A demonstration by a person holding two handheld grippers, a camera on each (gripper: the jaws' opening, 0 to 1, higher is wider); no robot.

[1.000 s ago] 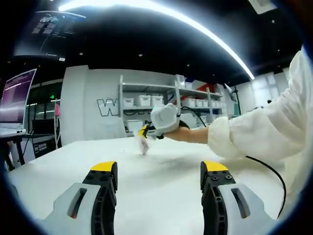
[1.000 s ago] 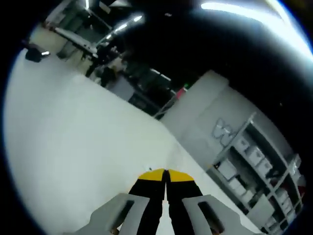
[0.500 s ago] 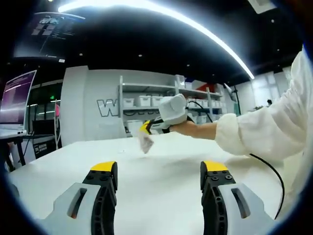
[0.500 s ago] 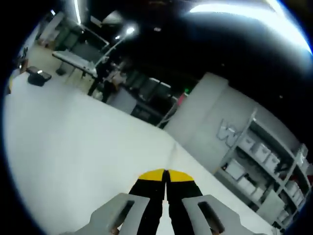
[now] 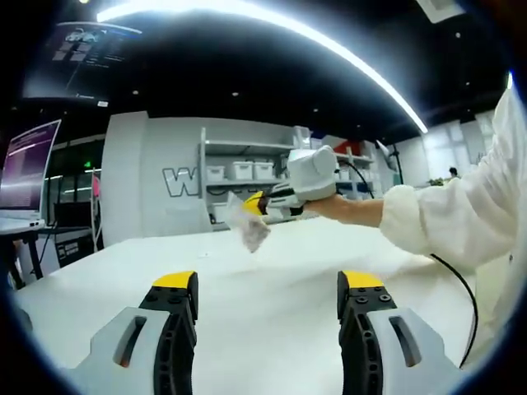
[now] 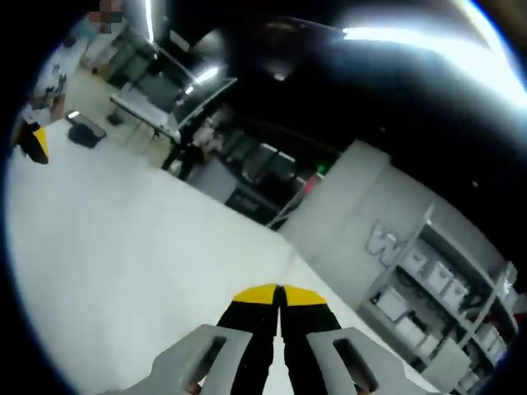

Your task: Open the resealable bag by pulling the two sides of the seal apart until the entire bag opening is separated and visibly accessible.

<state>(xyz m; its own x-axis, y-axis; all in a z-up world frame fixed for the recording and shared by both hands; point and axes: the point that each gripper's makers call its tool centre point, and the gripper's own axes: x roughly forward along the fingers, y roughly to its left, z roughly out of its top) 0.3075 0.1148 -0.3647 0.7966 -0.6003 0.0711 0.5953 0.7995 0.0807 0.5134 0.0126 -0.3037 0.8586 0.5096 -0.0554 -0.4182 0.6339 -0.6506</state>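
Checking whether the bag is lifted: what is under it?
The bag hangs from the right gripper above the white table. The tabletop beneath looks bare; the bag's contents are unclear.

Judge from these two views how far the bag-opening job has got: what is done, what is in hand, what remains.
Done: the right gripper has pinched the resealable bag and holds it above the white table. In hand: that one-sided hold, jaws shut. Left: the left gripper is open and apart from the bag; the seal looks unopened.

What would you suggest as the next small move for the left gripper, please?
Probably bring the open left gripper toward the bag, which hangs above the table from the shut right gripper, so it can grasp the seal's free side.
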